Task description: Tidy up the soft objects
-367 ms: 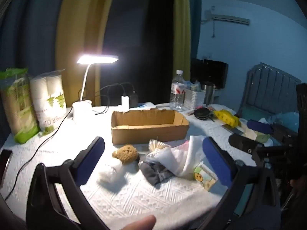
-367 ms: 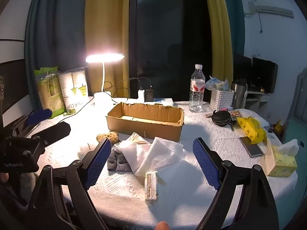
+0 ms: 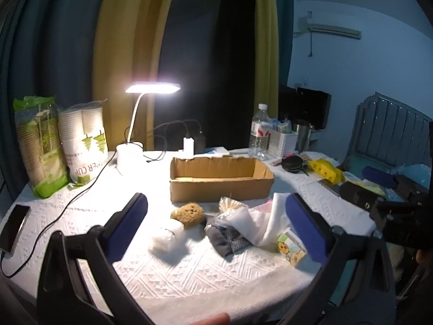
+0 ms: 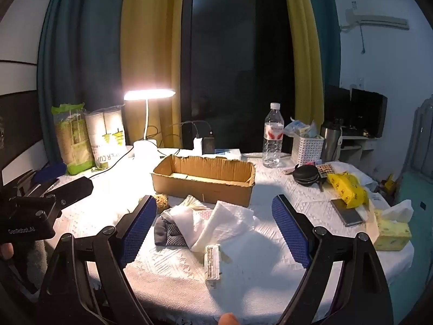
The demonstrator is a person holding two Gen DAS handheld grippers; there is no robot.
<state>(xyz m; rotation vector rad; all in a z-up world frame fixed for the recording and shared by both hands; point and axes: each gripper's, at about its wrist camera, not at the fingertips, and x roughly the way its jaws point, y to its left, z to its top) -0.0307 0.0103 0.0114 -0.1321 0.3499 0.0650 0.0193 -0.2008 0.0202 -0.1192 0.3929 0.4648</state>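
Left tool [image 3: 216, 216]: spread, holding nothing, above the table [image 3: 205, 279]. Right tool [image 4: 213, 216]: spread, likewise unloaded. Soft items heaped before the cardboard box [image 3: 220, 180]: brown sponge [image 3: 188, 214], white cloth [image 4: 216, 223], grey sock [image 3: 226, 239], and a white tuft [image 3: 165, 238], possibly cotton.
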